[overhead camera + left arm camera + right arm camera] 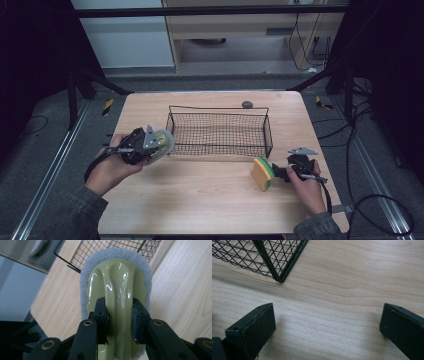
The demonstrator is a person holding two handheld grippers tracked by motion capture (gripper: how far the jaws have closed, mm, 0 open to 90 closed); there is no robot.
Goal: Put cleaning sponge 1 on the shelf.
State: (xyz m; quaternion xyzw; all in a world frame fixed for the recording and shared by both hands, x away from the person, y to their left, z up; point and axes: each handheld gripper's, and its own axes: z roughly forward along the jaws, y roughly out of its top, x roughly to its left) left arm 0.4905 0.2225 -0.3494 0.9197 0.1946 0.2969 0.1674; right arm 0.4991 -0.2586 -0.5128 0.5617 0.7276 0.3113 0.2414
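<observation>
Pale-green plastic handle of scrubber (117,290), grey-white pad round it, clenched in left claw (119,315). It's held off surface (200,190), right at left end of black wire basket (220,135).

Right claw (327,322) released, jaws wide apart, just bare wood between them, basket corner ahead.

Yellow-green sponge (261,174) stands on edge just beside right claw, near front-right of surface.

Small grey round thing (247,104) at far edge behind basket. Plenty of open wood in front of basket tbh.
</observation>
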